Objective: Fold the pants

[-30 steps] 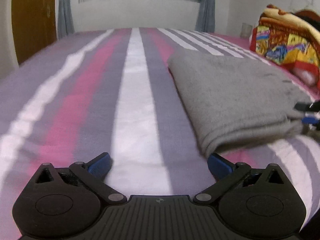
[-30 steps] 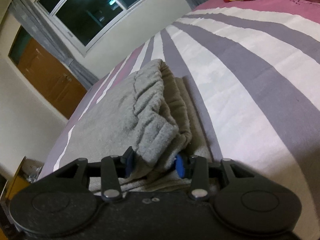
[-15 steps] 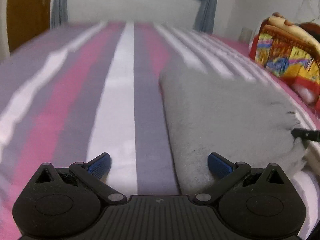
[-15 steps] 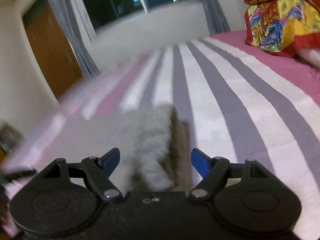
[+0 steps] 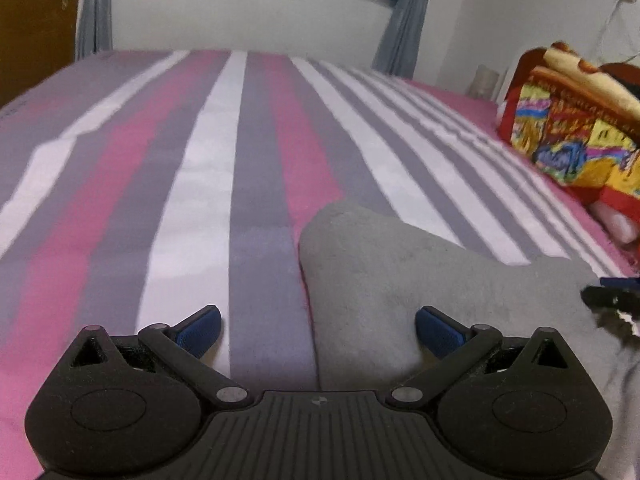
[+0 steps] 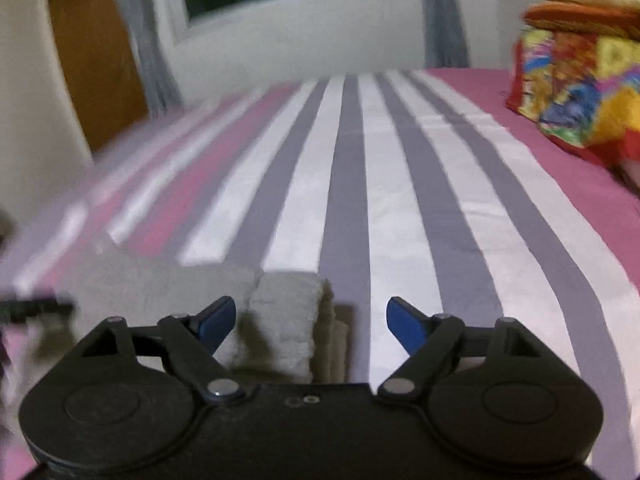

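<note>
The grey pants (image 5: 420,276) lie folded on the striped bed sheet (image 5: 208,184). My left gripper (image 5: 318,330) is open above the left front corner of the folded stack, nothing pinched between its blue pads. In the right wrist view the pants (image 6: 168,284) show their folded edge with the elastic waistband (image 6: 288,320) just ahead of the jaws. My right gripper (image 6: 310,322) has its jaws opening; the cloth lies below and between them, but the pads do not press it. The right gripper's tip (image 5: 612,292) pokes in at the left view's right edge.
A colourful folded blanket (image 5: 572,120) with a pillow on top sits on the bed's right side. A window with grey curtains (image 5: 400,20) and a white wall stand behind the bed. A wooden door (image 6: 96,56) is at the far left.
My right gripper let go of the waistband, opened wide and rolled level while lifting back. My left gripper slid right, over the corner of the folded pants.
</note>
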A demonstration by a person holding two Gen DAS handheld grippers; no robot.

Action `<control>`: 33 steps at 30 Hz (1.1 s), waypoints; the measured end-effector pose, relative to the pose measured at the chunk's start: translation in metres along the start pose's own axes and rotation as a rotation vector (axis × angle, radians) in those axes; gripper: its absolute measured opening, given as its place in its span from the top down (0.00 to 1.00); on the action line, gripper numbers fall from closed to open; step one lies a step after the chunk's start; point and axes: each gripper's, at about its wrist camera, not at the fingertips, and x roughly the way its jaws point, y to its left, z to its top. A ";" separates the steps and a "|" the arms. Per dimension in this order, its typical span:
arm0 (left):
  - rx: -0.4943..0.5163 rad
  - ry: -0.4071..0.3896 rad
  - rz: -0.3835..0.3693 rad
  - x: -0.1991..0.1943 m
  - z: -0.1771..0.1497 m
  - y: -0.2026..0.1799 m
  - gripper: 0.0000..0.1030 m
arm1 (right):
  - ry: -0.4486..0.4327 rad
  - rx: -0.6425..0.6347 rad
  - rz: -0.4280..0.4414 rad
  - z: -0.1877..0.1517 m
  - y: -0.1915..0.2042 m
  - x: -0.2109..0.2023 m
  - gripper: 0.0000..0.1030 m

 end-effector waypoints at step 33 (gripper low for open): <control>0.267 -0.053 0.060 -0.094 -0.058 -0.041 0.00 | 0.022 0.081 0.114 -0.029 0.009 -0.054 0.08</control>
